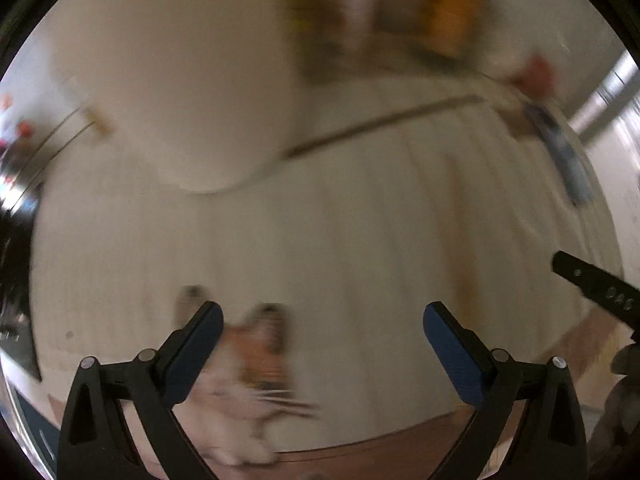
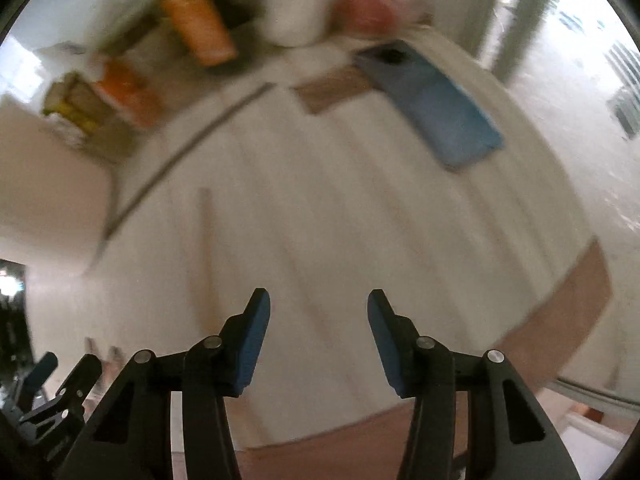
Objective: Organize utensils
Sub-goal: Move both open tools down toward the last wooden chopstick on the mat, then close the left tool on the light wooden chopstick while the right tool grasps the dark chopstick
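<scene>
White cloth, ribbed, spread over a wooden table and filling most of both wrist views; heavily motion-blurred throughout.

Large pale slab with a rounded corner, lying on the cloth at the upper left, nature unclear.

Left gripper, pointing steeply down at the cloth, jaws spread wide, nothing between the blue pads. Also seen as a dark linkage at the lower left edge of the right wrist view.

Right gripper, likewise aimed down at bare cloth, jaws parted to a moderate gap, nothing between them, pads touching nothing.

Blue phone, flat on the cloth at the far right, one end overlapping a small wooden board.

Orange container, among blurred packages at the far edge of the table, well apart from both grippers.

Long thin rod, possibly a utensil, lying diagonally on the cloth beside the slab's edge, between the packages and the grippers.

Blurred orange-and-white cluster with thin prong-like streaks, on the cloth near the table's near edge, just beside the left gripper's left finger; too smeared to identify as utensils.
</scene>
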A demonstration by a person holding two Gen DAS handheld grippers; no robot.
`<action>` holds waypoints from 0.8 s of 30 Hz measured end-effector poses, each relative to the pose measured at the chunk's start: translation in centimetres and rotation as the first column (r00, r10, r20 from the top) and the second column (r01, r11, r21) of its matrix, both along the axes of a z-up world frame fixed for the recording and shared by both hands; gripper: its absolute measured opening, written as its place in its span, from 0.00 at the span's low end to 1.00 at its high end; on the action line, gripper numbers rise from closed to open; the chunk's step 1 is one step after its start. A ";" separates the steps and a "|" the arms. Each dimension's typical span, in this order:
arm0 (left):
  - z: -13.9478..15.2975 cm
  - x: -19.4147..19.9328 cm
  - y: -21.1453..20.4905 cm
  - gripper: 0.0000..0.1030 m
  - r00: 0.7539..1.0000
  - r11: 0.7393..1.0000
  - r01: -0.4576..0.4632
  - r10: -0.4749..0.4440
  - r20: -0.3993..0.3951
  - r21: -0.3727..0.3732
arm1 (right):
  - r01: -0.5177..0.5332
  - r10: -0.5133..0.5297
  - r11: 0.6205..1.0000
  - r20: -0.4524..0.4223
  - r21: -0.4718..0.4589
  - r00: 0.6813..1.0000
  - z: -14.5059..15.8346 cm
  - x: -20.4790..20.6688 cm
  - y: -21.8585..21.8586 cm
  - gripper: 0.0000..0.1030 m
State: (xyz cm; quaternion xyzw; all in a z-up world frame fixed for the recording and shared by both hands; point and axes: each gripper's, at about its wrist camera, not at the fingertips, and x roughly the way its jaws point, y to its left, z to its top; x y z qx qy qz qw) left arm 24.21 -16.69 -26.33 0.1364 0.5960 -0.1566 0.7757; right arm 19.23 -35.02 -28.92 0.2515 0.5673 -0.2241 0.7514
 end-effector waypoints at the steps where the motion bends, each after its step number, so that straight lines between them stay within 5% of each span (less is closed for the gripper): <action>1: -0.3 -0.6 -1.6 0.91 0.999 0.999 0.032 -0.032 -0.014 -0.008 | 0.017 -0.017 1.000 -0.017 -0.018 1.000 -0.2 -1.0 -0.9 0.52; 8: -2.6 -2.9 -8.8 0.74 0.982 0.984 0.176 -0.176 -0.065 -0.012 | 0.105 -0.107 0.993 -0.048 -0.056 0.993 -0.9 -5.3 -5.8 0.52; 17: -4.4 -3.1 -12.2 0.58 0.975 0.977 0.211 -0.209 -0.074 0.016 | 0.168 -0.169 0.985 -0.046 -0.024 0.985 -1.8 -7.7 -8.7 0.52; 24: -3.7 -2.4 -12.6 0.05 0.964 0.967 0.255 -0.254 -0.071 -0.003 | 0.169 -0.169 0.986 -0.056 -0.005 0.984 -1.8 -7.7 -9.0 0.52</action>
